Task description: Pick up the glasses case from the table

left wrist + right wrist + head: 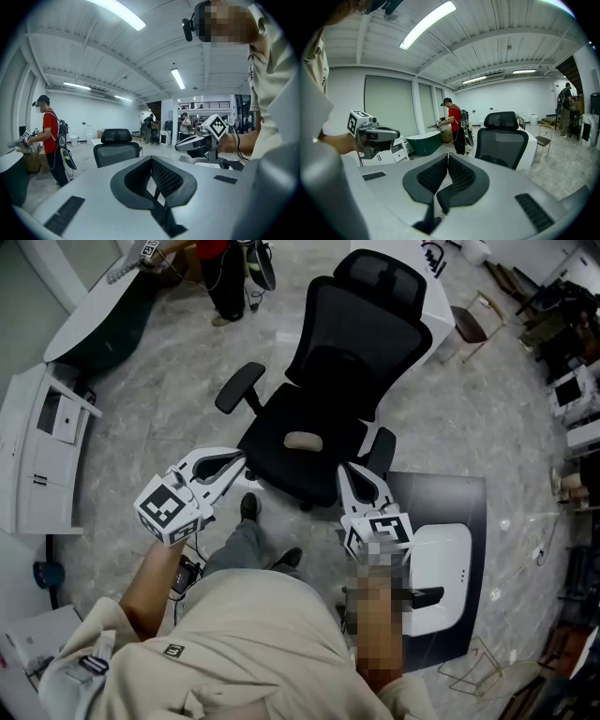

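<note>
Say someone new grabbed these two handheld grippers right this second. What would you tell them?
Left gripper: shut, empty.
Right gripper: shut, empty.
Both point toward the black office chair.
A small pale oblong thing lies on the chair seat; it may be the glasses case, but it is too small to tell.
Done: nothing picked up.
Left: find the case, open the jaws, grasp it, lift.

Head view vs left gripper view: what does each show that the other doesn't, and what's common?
Head view only: a small beige oblong object, possibly the glasses case, lying on the seat of the black mesh office chair. Left gripper view only: ceiling strip lights, and the left gripper seen along its jaws, shut and empty. Both: that chair, the right gripper and a person in a red shirt.
</note>
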`<move>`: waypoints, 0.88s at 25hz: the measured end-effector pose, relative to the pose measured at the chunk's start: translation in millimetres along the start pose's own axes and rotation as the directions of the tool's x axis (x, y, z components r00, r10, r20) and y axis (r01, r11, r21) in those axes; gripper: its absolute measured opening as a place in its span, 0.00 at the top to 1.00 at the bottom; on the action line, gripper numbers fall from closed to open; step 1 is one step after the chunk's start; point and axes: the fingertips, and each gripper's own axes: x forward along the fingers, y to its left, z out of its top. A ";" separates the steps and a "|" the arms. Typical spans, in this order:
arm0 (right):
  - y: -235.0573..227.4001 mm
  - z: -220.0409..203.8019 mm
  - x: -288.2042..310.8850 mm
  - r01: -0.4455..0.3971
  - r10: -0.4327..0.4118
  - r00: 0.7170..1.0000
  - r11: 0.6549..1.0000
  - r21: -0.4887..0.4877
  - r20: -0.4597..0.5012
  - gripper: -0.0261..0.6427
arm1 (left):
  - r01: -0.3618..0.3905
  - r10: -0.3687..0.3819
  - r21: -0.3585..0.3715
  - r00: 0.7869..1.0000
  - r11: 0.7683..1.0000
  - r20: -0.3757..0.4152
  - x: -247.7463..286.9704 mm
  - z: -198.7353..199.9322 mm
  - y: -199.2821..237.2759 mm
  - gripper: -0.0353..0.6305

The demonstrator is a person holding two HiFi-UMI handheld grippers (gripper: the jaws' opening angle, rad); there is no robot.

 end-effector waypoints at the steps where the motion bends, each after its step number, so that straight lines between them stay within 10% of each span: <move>1: -0.7 1.0 3.0 0.007 -0.007 1.000 1.000 0.000 0.000 0.92 | 0.006 -0.006 -0.007 1.000 1.000 0.000 3.0 -0.6 5.2 0.92; 22: -48.6 37.6 79.1 0.304 -0.304 0.953 0.952 0.048 -0.008 0.92 | 0.323 -0.324 0.031 0.945 0.946 0.036 111.8 10.5 121.8 0.92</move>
